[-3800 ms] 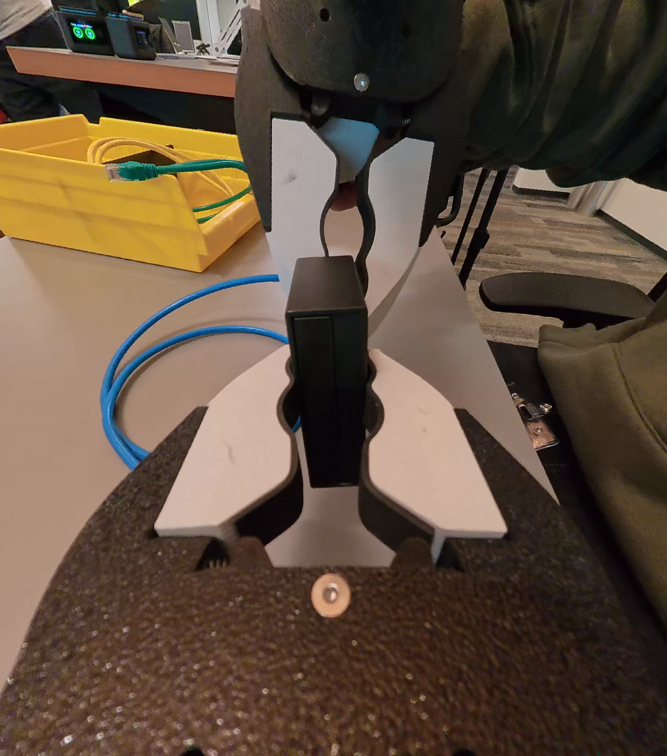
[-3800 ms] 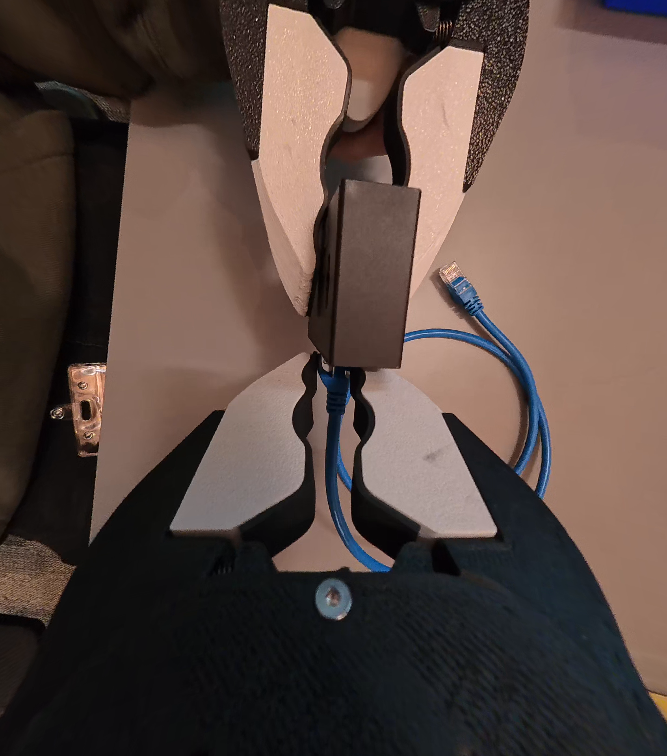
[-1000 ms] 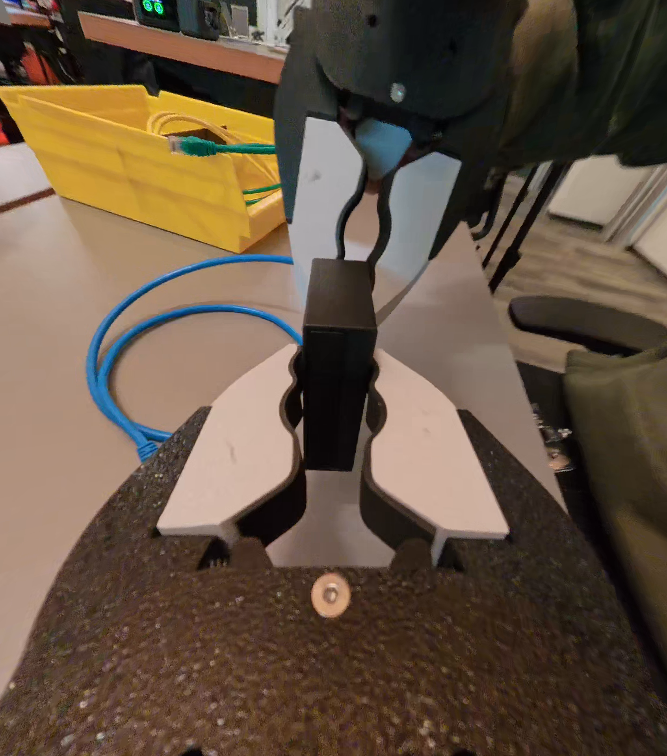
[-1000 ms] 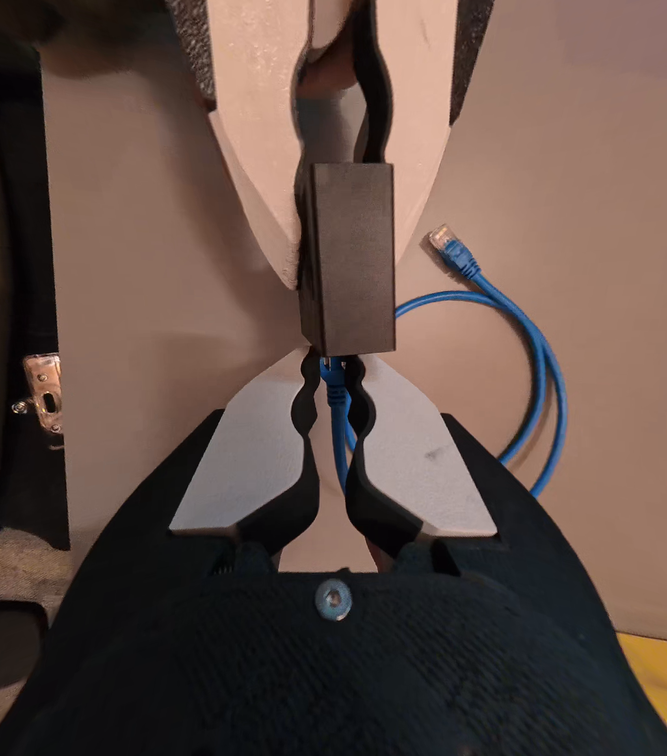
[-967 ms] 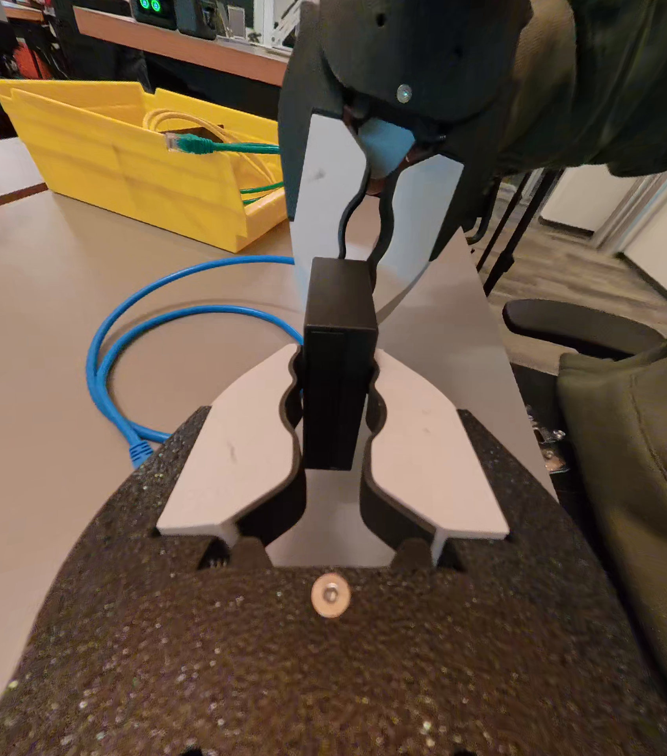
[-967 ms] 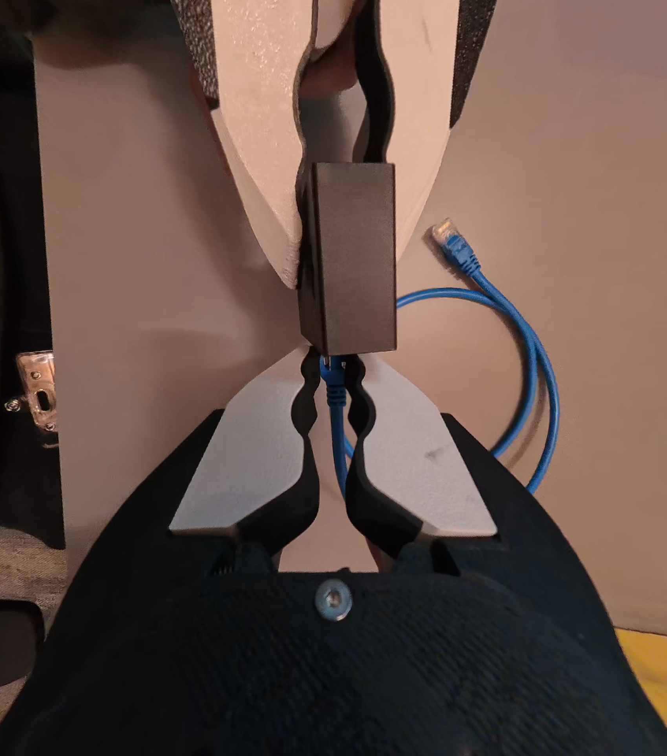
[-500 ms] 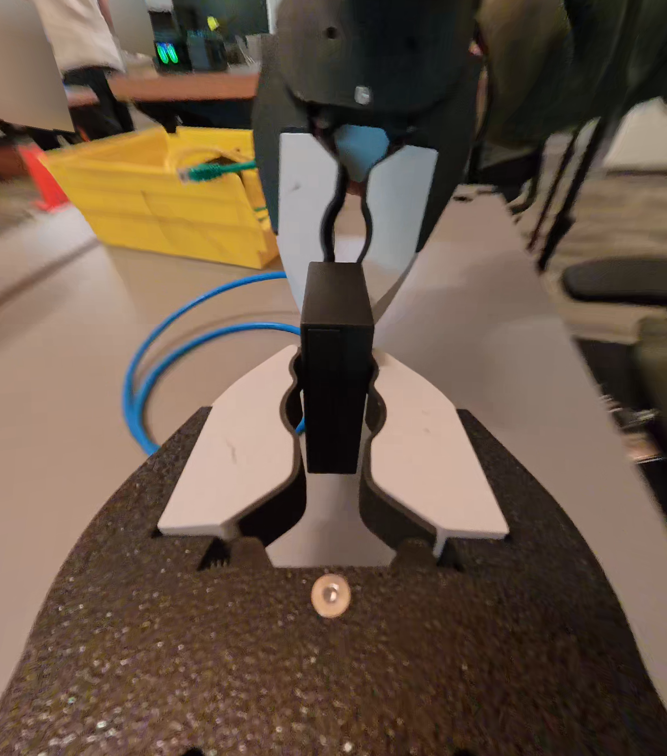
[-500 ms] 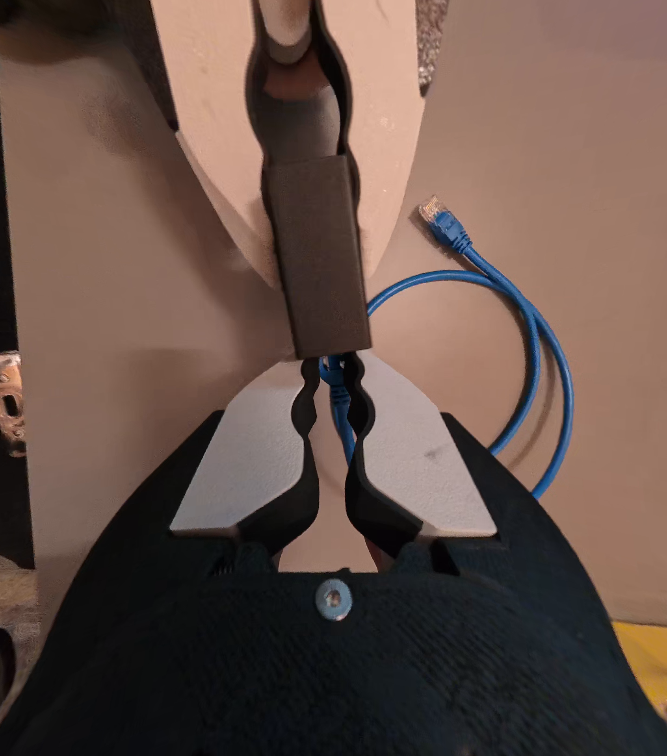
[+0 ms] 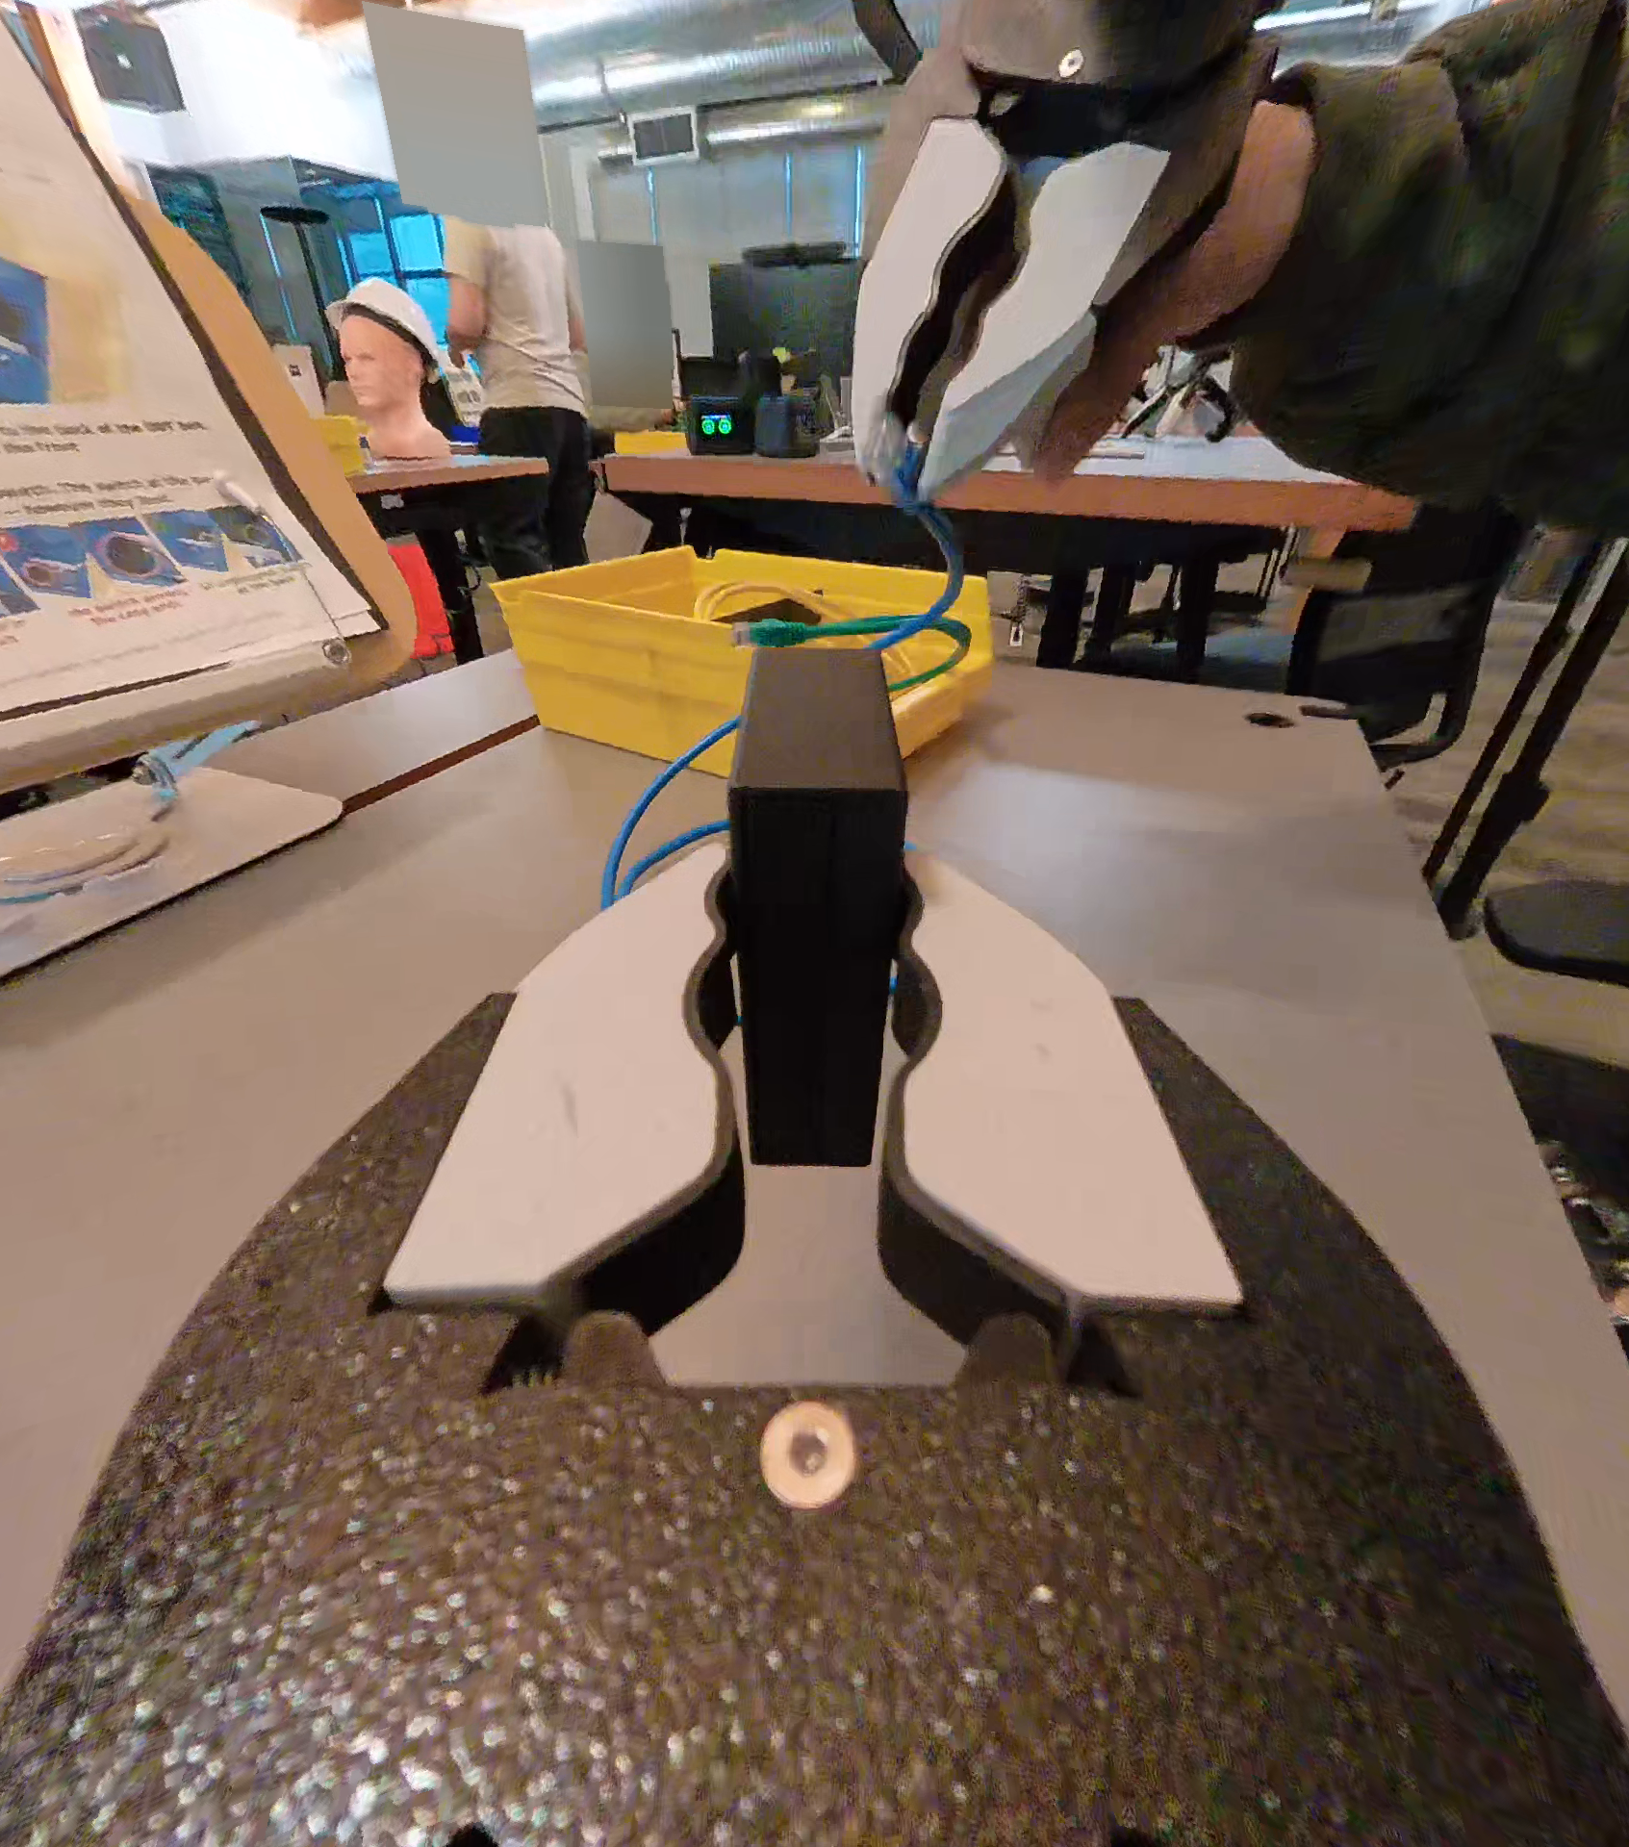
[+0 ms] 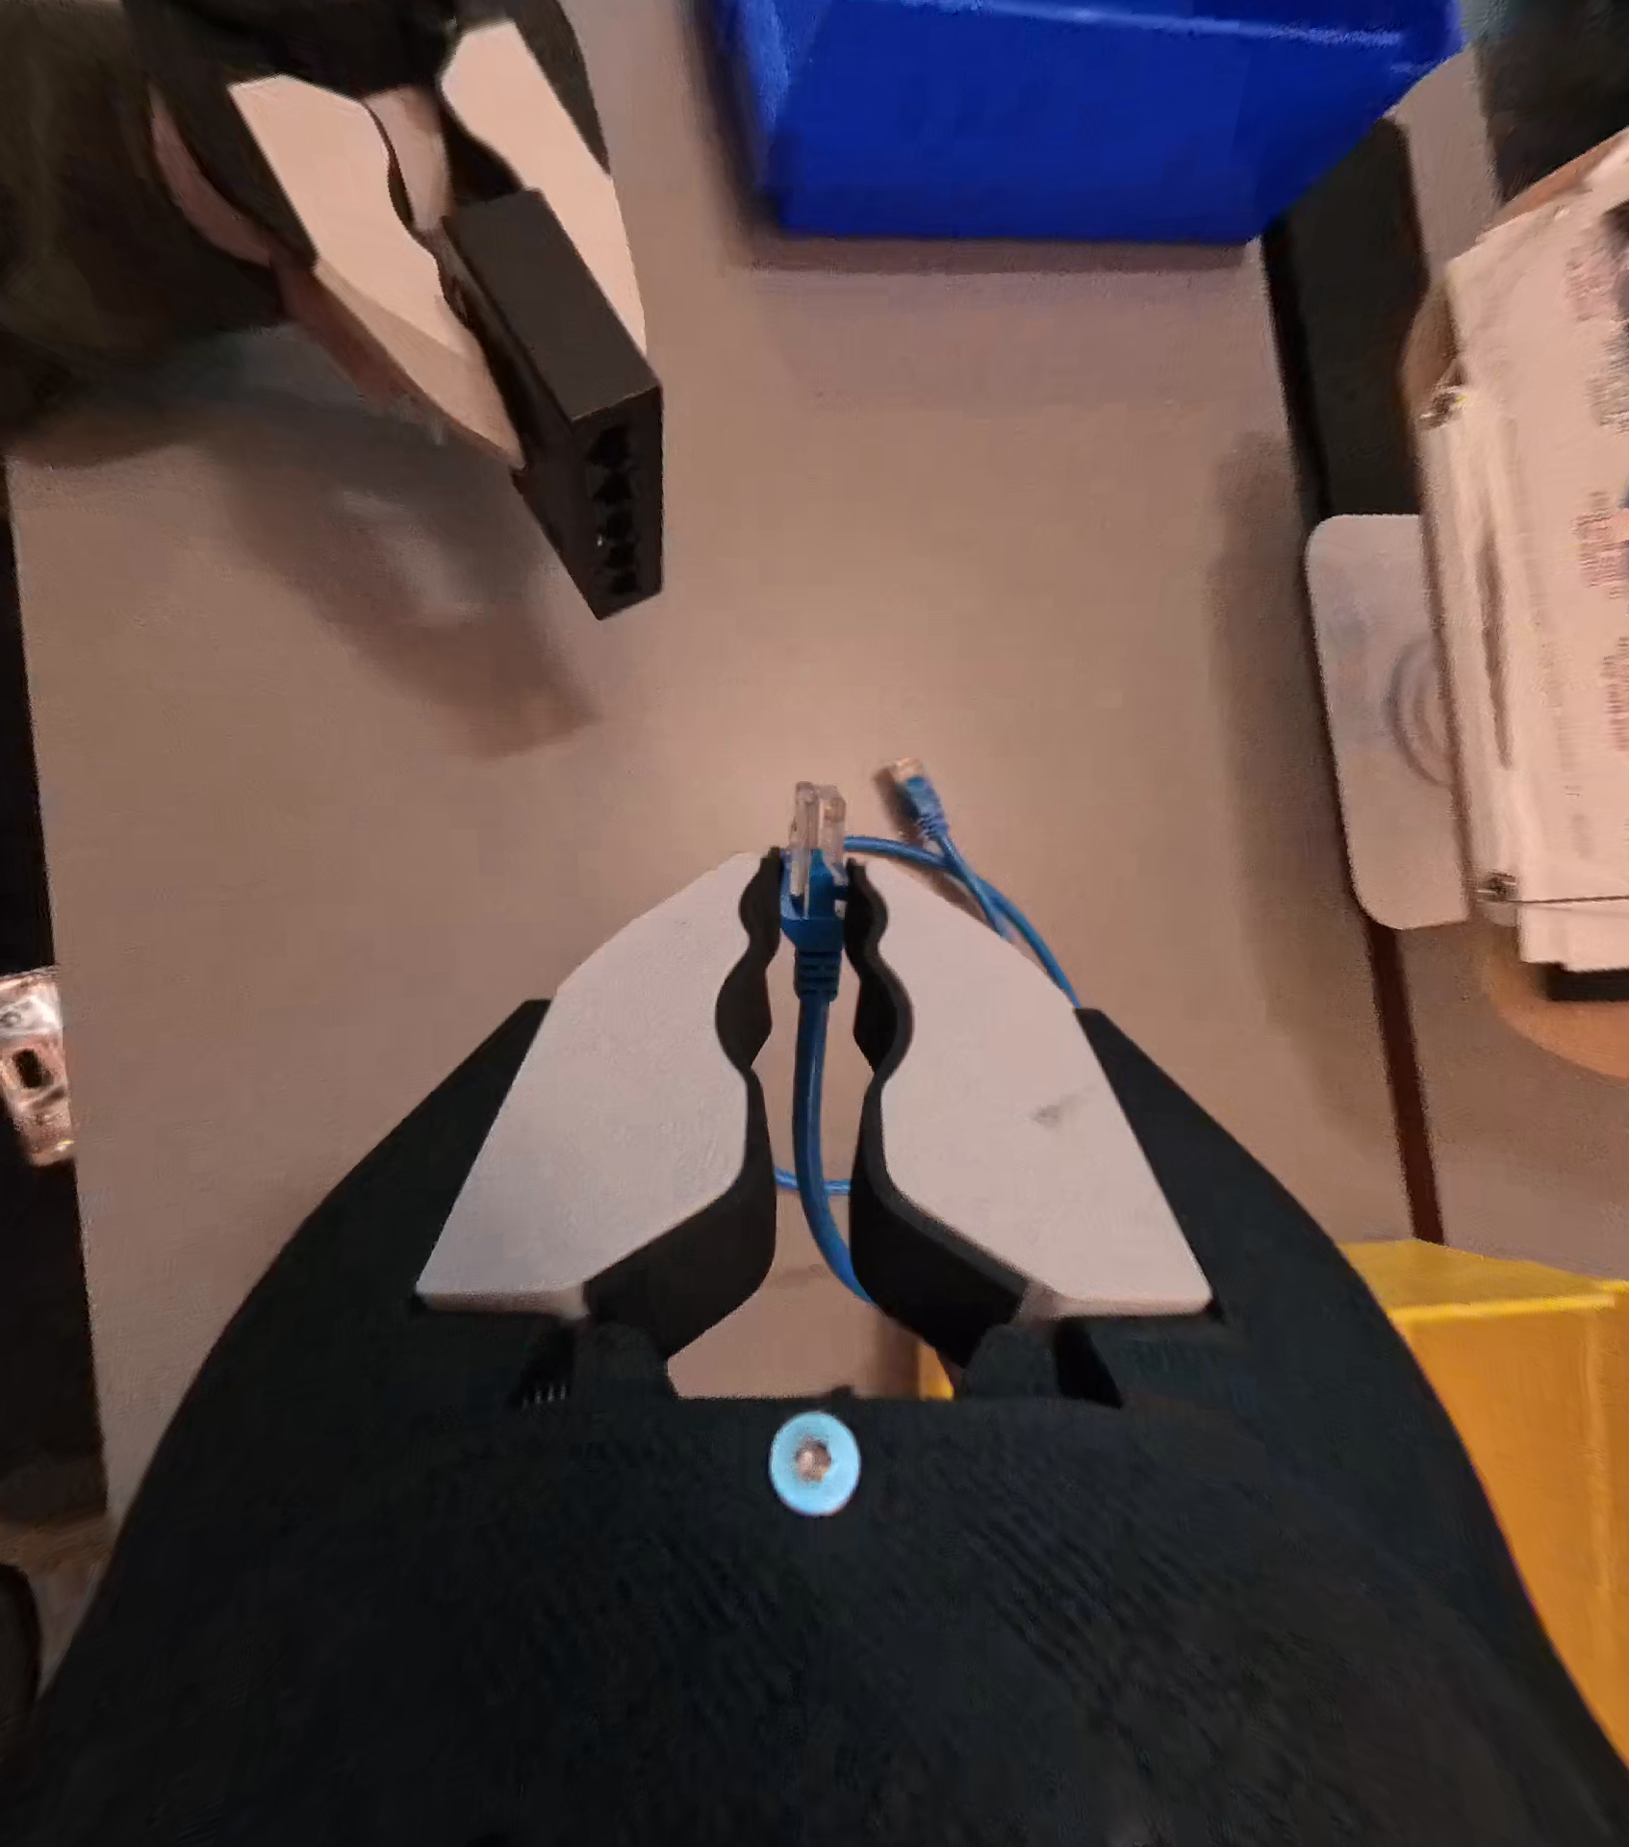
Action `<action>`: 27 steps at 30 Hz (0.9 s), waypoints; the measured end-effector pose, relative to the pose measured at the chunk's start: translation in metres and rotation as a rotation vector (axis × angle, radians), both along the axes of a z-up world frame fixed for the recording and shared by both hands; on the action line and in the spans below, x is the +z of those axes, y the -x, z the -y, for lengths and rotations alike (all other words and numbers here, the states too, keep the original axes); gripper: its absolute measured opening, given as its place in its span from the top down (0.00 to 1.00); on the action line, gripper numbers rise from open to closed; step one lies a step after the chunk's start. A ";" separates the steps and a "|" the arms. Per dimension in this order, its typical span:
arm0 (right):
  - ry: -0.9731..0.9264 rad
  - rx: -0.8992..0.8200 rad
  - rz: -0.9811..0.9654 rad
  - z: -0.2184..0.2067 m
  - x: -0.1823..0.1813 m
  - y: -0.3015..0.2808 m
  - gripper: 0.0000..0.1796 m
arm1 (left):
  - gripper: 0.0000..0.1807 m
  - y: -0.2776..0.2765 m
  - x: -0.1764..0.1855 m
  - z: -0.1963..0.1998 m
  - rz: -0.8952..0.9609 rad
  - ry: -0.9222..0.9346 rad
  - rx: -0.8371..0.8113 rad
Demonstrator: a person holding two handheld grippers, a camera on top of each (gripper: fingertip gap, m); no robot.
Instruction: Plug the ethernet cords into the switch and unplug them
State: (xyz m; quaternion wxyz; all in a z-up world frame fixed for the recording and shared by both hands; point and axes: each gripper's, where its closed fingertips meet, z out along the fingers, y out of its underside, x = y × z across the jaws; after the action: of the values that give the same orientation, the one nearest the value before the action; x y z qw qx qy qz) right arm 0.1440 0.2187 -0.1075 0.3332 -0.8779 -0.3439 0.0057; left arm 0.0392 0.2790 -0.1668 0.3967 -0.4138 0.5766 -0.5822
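From my left wrist view, my left gripper (image 9: 815, 984) had its jaws clamped on the black switch (image 9: 815, 900), held upright above the desk (image 9: 1140, 850). Farther off, my right gripper (image 9: 910, 460) pinched the blue ethernet cord (image 9: 940, 560) before a yellow bin (image 9: 630, 650)

From my right wrist view, my right jaws were clamped on the cord's plug (image 10: 815, 850), clear tip poking forward, well apart from the switch (image 10: 580, 430), whose ports faced it; the cord's other plug (image 10: 915, 790) lay on the desk
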 end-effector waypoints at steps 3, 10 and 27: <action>-0.132 -0.010 0.046 0.004 0.053 -0.017 0.92 | 0.85 0.003 -0.003 -0.011 0.002 -0.001 0.046; -0.377 -0.121 0.084 0.021 0.185 -0.072 0.92 | 0.85 0.003 -0.012 -0.013 -0.033 0.015 0.023; -0.373 -0.531 -0.258 0.079 0.024 -0.207 0.92 | 0.85 0.000 -0.029 -0.009 -0.081 0.044 -0.025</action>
State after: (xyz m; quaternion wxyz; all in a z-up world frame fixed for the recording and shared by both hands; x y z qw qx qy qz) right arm 0.3507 0.1398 -0.0840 0.5187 -0.8526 -0.0538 -0.0331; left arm 0.0395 0.2877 -0.1963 0.3565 -0.4384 0.5842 -0.5827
